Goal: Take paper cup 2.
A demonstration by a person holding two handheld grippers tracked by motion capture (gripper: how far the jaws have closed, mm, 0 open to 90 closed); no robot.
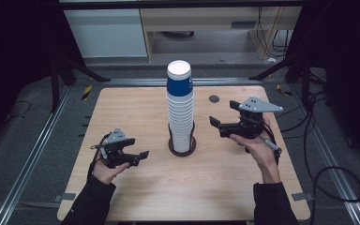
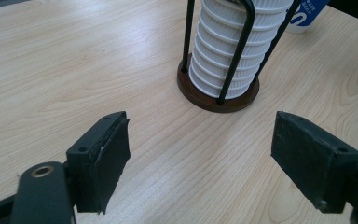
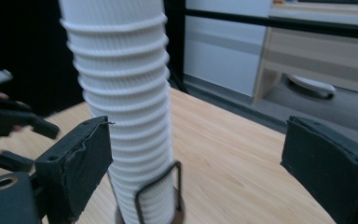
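Stack of ribbed white paper cups [image 1: 180, 112], blue-printed top cup, lettering unreadable; in wire holder [image 2: 218, 88], counter [image 1: 136, 187] centre. Left gripper [image 1: 140, 157], right gripper [image 1: 221, 125]: flanking, wide open, empty.

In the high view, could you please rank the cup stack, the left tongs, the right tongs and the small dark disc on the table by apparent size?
1. Cup stack
2. Right tongs, held higher and nearer the camera, so unsure against the left
3. Left tongs
4. Dark disc
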